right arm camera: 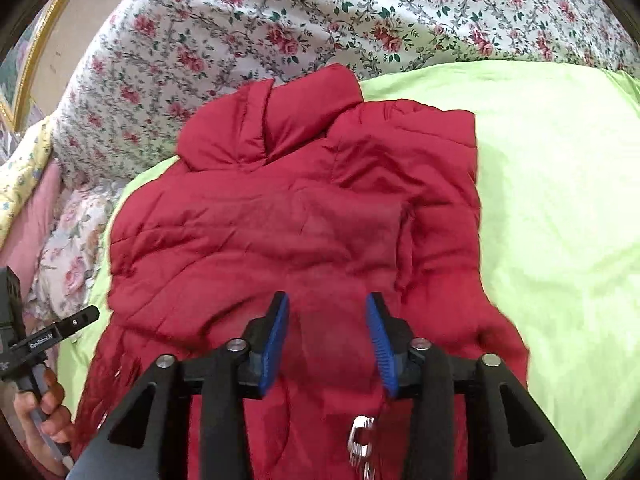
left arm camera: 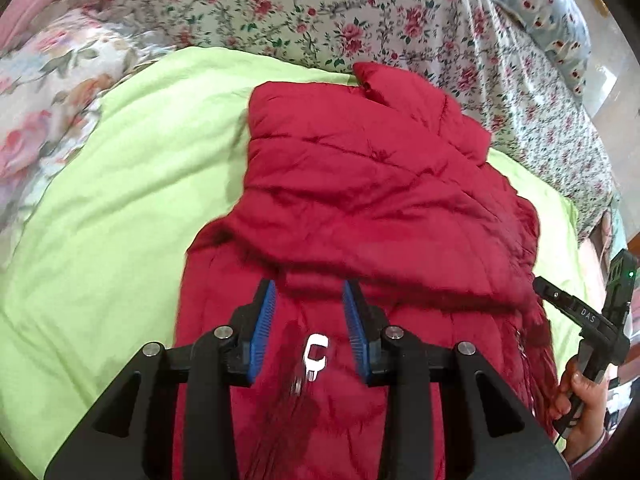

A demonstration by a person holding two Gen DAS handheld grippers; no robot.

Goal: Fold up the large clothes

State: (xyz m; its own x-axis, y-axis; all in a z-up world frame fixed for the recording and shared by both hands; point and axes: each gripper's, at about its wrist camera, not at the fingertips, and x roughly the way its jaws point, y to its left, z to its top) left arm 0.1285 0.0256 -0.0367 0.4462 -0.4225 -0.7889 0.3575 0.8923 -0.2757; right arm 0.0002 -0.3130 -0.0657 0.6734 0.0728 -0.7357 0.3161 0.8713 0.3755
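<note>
At 9 o'clock in the left wrist view lies a floral quilt (left arm camera: pixel 44 120); beside it spreads the lime-green blanket (left arm camera: pixel 120 208) that carries the work. The red puffer jacket (left arm camera: pixel 360 184) lies across the centre of that blanket, collar toward 12 o'clock, its upper part doubled over the lower body. The left gripper (left arm camera: pixel 310 308) hangs over the lower body with its jaws spread, pinching nothing; a metal zipper pull (left arm camera: pixel 316 356) shows between the fingers. At 4 o'clock a hand holds the other tool's handle.

In the right wrist view the right gripper (right arm camera: pixel 327 320) is likewise spread and empty above the jacket, the zipper pull at 6 o'clock.

Judgement: one fold is laid and the hem fold is in hand. The next move calls for both grippers to descend, pinch the near hem at matching corners, and carry it toward 12 o'clock.
</note>
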